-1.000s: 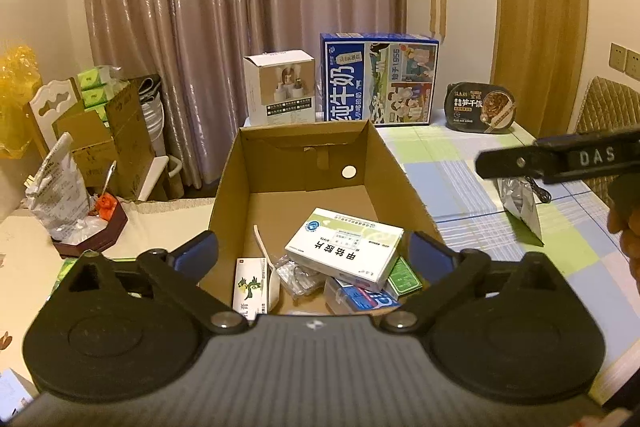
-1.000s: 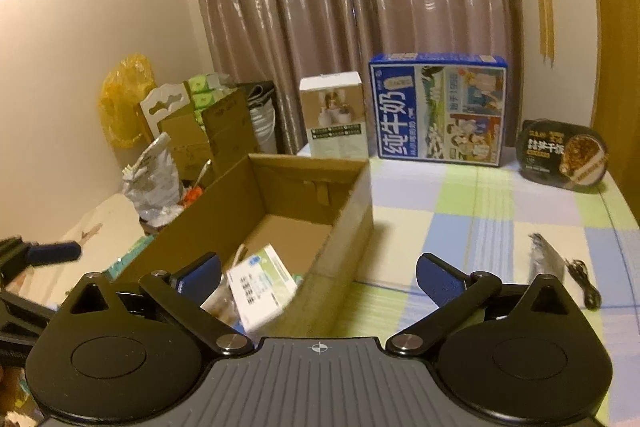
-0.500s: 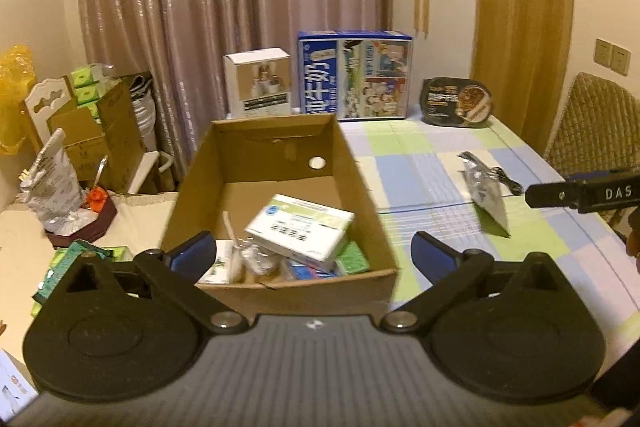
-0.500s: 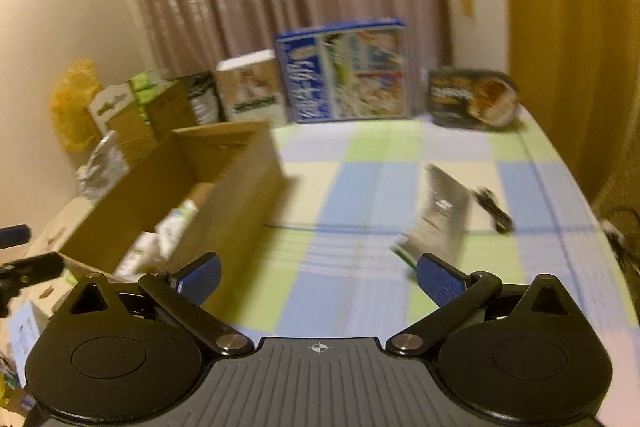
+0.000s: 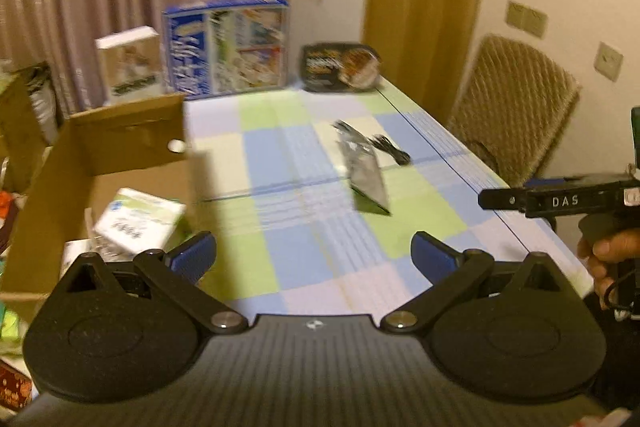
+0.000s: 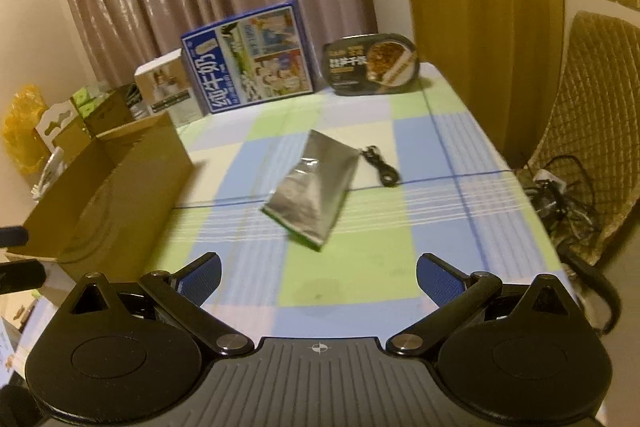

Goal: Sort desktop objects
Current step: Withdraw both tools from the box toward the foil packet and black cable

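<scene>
Both wrist views look along a table covered by a checked cloth in green, blue and white. The left gripper hangs above the near edge of the table with its blue-padded fingers spread wide and nothing between them. The right gripper is likewise spread wide and empty, and points toward the middle of the table; in the left view its black body, marked DAS, shows at the right edge, held by a hand. A silver pouch lies flat on the cloth ahead of the right gripper, apart from both grippers. A coiled black cable lies just beside the pouch's far right corner. An open cardboard box stands at the left side of the table; inside it a white packet rests on smaller items too blurred to tell. At the far end of the table a blue carton stands upright, with a small white box to its left and a dark food tray leaning to its right. A wicker chair stands beside the table's right edge.
</scene>
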{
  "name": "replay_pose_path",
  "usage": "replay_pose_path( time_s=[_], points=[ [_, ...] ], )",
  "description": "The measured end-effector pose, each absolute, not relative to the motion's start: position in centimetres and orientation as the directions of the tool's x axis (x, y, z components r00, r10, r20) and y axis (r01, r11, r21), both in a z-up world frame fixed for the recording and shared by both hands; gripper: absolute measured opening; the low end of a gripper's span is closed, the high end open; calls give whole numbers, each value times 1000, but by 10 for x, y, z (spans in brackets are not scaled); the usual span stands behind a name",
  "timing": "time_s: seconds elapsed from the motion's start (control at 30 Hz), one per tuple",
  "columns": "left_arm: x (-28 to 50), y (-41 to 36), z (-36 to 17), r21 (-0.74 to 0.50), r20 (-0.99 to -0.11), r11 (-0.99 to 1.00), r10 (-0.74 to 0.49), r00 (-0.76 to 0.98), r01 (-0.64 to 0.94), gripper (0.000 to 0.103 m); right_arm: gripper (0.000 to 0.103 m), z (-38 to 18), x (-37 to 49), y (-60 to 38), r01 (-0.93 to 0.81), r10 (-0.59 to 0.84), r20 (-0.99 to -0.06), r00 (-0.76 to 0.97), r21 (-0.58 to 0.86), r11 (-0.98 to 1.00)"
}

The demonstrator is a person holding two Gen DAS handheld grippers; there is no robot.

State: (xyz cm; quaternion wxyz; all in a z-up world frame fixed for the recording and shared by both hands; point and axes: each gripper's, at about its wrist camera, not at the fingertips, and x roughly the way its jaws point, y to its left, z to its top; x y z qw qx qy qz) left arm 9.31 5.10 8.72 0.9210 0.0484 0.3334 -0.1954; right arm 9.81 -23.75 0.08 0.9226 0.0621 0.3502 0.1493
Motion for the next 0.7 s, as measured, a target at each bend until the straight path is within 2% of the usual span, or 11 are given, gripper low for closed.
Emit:
replay_pose_path(
  time_s=[0.37,0.7],
  points=[
    [160,-16,72,-18,-721,854,-372,585,520,102,101,-9,153,-262,-329,308,-654,691,95,940],
    [247,-79,33,17,-796,817,-338,502,576,101,100,-28,226,-259,-436,301,-715,631,-5,900]
  ],
)
